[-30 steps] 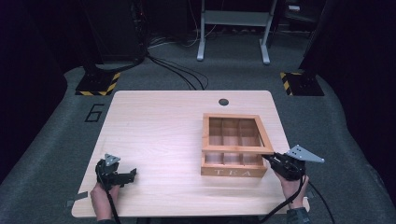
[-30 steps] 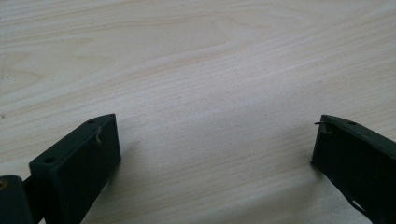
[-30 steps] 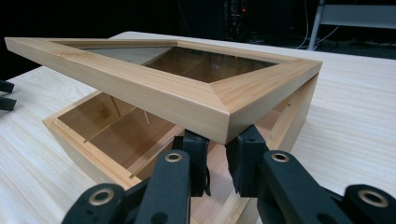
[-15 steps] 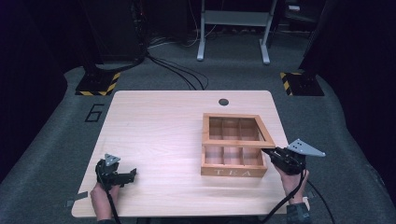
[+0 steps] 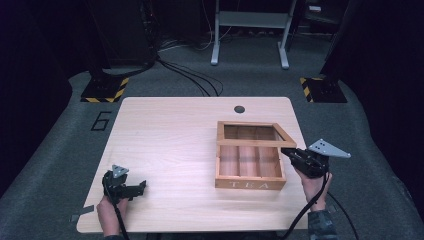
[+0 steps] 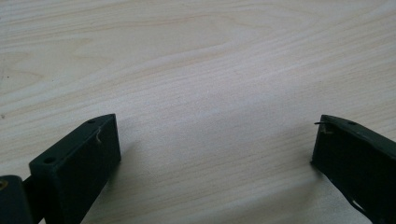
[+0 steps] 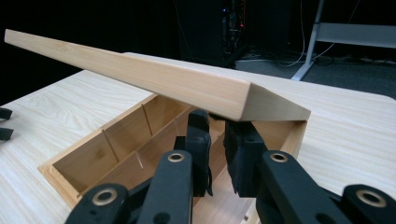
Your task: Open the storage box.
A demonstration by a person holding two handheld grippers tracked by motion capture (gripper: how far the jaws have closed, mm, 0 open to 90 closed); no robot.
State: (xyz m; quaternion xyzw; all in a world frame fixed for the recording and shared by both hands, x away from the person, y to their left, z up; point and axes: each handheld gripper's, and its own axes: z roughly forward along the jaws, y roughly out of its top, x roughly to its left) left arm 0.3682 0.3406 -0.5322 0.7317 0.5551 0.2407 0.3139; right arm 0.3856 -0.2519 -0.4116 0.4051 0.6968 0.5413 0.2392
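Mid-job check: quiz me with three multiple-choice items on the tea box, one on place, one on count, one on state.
1. Where on the table does the tea box stand?
A. right half
B. left half
C. far left corner

2. How many compartments show in the near row under the lid?
A. one
B. three
C. six

3. How is the lid?
A. flat shut
B. lying off on the table
C. partly raised, the right gripper under its edge

Answers: 1 A, the high view shows the box near the right edge. 2 B, two dividers split that row into three. 3 C, the right gripper view shows the lid tilted above the box, with the shut jaws beneath its edge.
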